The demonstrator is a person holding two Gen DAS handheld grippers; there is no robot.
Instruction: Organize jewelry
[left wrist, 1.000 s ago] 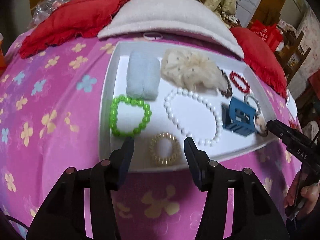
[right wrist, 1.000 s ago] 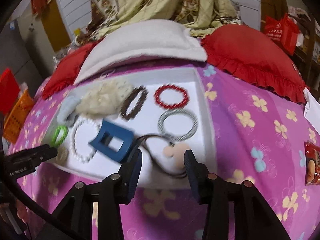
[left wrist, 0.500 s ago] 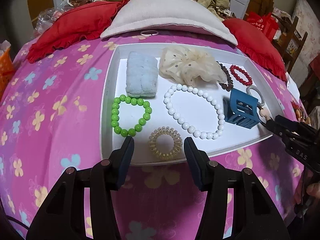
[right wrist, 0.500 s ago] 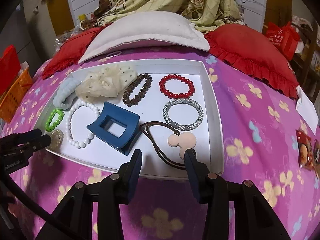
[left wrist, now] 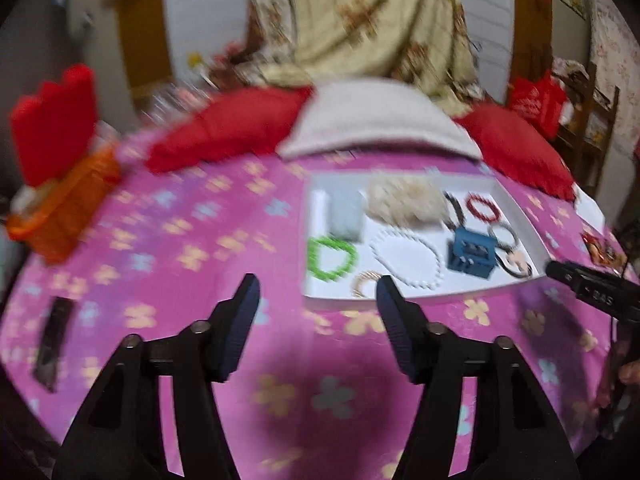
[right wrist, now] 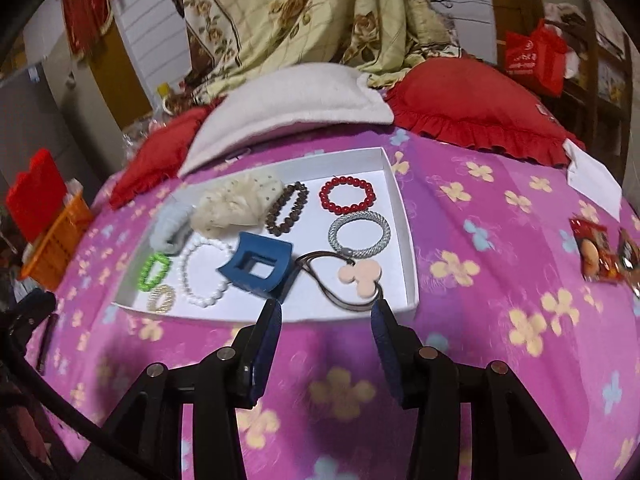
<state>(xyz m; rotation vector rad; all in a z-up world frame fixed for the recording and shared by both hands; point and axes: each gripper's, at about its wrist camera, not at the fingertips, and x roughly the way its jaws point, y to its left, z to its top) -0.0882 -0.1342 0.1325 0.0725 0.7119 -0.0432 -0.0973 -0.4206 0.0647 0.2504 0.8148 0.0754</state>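
Hovering over the pink flowered bedspread (right wrist: 480,360), both tools sit short of the tray's near edge. Left tool (left wrist: 316,292): jaws opening, spread wide, nothing between them, only bedspread below. Right tool (right wrist: 326,316): jaws apart, nothing pinched, tips just at the near rim of the white tray (right wrist: 408,240).

Tray lies mid-bed, all jewelry inside it. Near edge, left corner: gold coil hair tie (right wrist: 161,298), green bead bracelet (right wrist: 154,270) just behind. White pearl bracelet (right wrist: 204,272) beside those. Blue claw clip (right wrist: 256,264) at near-middle, touching the pearls. Near right corner: brown cord with a pink mouse-shaped charm (right wrist: 360,276). Silver braided ring (right wrist: 359,235) behind the charm. Far half: light blue scrunchie (right wrist: 172,224) at left edge, cream scrunchie (right wrist: 236,204), brown bead bracelet (right wrist: 287,208), red bead bracelet (right wrist: 347,195) near the far right corner.

Left view is blurred. Dark flat object (left wrist: 52,340) on the bed's left side, cannot tell what. Orange basket (right wrist: 54,240) at left edge. Snack packets (right wrist: 598,256) at right. White pillow (right wrist: 288,108) and red cushions (right wrist: 472,100) at the far end.
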